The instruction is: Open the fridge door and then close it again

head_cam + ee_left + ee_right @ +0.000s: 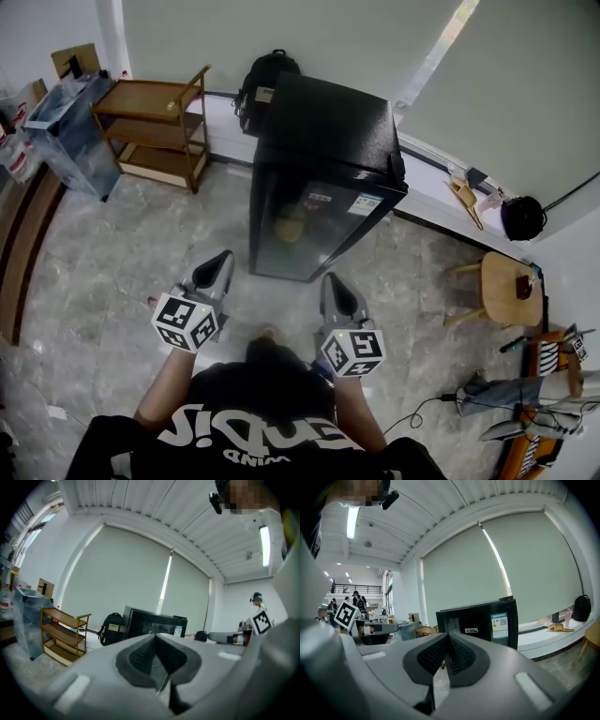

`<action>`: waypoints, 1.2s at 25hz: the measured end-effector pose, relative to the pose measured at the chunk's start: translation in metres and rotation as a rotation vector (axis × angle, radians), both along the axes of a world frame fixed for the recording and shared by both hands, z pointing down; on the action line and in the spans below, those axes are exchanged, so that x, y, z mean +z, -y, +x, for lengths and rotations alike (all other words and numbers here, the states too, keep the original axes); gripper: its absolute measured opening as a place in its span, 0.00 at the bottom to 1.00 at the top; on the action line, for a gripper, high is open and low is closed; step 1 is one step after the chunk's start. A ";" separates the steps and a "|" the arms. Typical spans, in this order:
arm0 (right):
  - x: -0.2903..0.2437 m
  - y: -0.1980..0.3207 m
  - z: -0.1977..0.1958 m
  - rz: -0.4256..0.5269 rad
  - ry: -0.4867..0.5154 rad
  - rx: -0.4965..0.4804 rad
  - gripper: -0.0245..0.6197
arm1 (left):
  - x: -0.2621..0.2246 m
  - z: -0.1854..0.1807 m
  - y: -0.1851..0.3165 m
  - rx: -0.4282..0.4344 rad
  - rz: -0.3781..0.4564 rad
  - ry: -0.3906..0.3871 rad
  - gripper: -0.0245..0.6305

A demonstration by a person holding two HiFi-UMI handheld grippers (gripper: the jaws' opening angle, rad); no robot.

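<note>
A small black fridge with a glass door stands ahead on the marble floor, its door closed; the glass front faces me. The fridge shows beyond the jaws in the left gripper view, and the fridge also fills the middle of the right gripper view. My left gripper is held short of the fridge's left front corner, jaws shut and empty. My right gripper hovers just before the door's lower right, also shut with nothing in it.
A wooden shelf rack stands at the back left beside a blue wrapped box. A black backpack leans behind the fridge. A round wooden stool and cables lie at the right.
</note>
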State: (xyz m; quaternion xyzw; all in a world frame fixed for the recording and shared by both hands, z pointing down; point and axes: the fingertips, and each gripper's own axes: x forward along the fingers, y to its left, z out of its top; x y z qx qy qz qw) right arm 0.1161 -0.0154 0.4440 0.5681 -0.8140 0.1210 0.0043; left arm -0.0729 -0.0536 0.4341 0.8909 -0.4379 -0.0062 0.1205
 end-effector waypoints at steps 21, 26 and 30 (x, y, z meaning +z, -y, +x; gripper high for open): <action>0.002 0.112 0.023 -0.013 0.026 -0.100 0.03 | -0.013 0.022 0.095 -0.066 0.027 -0.006 0.04; -0.003 0.124 0.025 -0.008 0.025 -0.066 0.03 | -0.016 0.022 0.112 -0.019 0.025 -0.026 0.04; -0.002 0.134 0.025 -0.007 0.023 -0.046 0.03 | -0.012 0.027 0.125 0.026 0.010 -0.034 0.15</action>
